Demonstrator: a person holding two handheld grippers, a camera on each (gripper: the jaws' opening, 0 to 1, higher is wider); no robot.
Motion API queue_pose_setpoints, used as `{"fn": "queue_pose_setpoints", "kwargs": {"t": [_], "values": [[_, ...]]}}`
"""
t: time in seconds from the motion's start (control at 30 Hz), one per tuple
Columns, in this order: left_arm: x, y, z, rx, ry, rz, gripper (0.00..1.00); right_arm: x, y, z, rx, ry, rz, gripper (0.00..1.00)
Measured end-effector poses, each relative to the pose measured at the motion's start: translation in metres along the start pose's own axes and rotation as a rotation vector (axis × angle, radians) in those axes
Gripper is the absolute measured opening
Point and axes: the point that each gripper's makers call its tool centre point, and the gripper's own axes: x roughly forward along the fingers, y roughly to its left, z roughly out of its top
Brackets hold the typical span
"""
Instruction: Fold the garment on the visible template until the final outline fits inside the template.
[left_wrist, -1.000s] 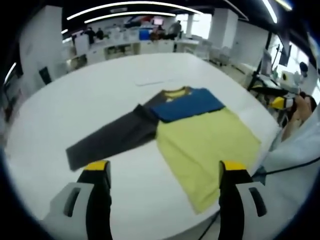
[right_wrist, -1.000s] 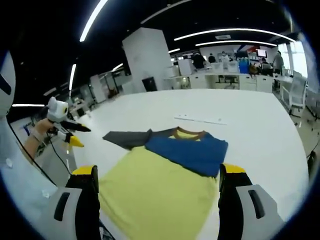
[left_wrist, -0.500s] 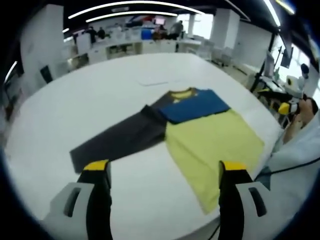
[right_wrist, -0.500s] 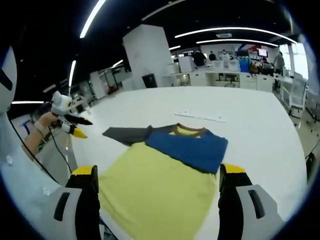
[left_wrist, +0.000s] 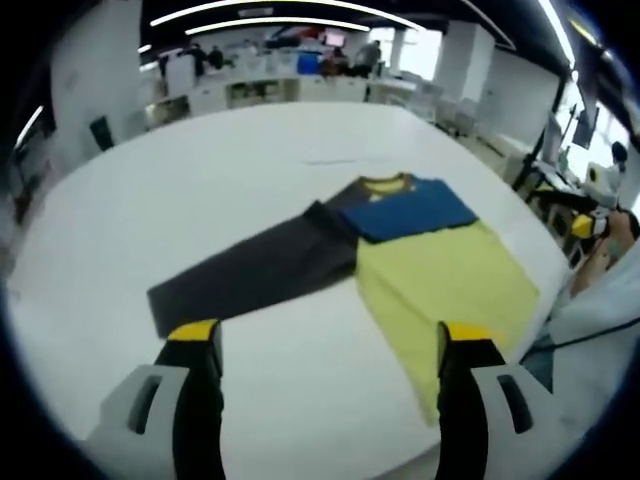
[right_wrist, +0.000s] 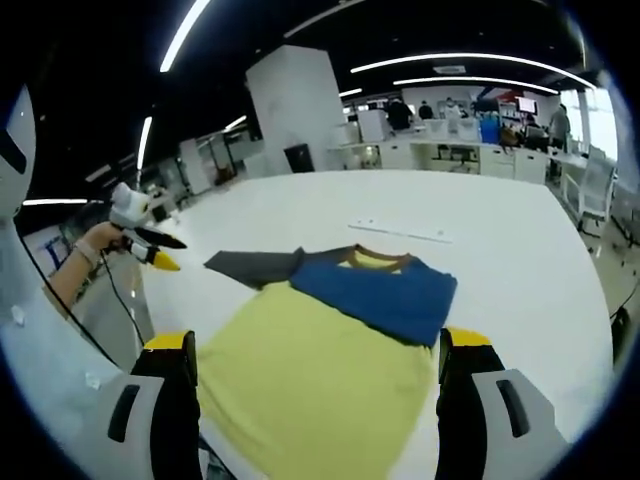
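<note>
- Garment (left_wrist: 420, 260) lies flat on the white counter (left_wrist: 200, 180): a long-sleeve shirt with a yellow body, a blue chest panel and dark grey sleeves.
- Left gripper view: one grey sleeve (left_wrist: 250, 275) stretches out to the left across the counter; the yellow hem reaches near the counter's right edge.
- Right gripper view: garment (right_wrist: 330, 345) sits between the jaws' line of sight, collar away from the camera, blue panel (right_wrist: 385, 295) folded over on the right side, grey sleeve (right_wrist: 250, 268) poking out to the left.
- A thin pale strip (right_wrist: 400, 232) lies on the counter beyond the collar, apart from the garment.
- Left gripper (left_wrist: 325, 345): jaws released, spread wide, nothing between them, held above the counter's near part and short of the garment.
- Right gripper (right_wrist: 315, 350): jaws released, wide apart, nothing clamped, hovering over the yellow hem area.
- The left gripper also appears at the left of the right gripper view (right_wrist: 150, 248), held in a person's hand (right_wrist: 95, 245), off the counter's side.
- Background: open office with desks and ceiling light strips.
</note>
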Motion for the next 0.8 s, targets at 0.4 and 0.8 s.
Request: {"fn": "queue_pose_setpoints", "kwargs": {"t": [0.4, 0.8], "values": [[0.005, 0.030, 0.008, -0.022, -0.003, 0.036, 0.84, -0.002, -0.007, 0.002, 0.003, 0.003, -0.021, 1.00], [0.020, 0.057, 0.001, -0.057, 0.008, 0.057, 0.84, -0.002, -0.011, 0.000, 0.019, 0.008, -0.038, 1.00]]}}
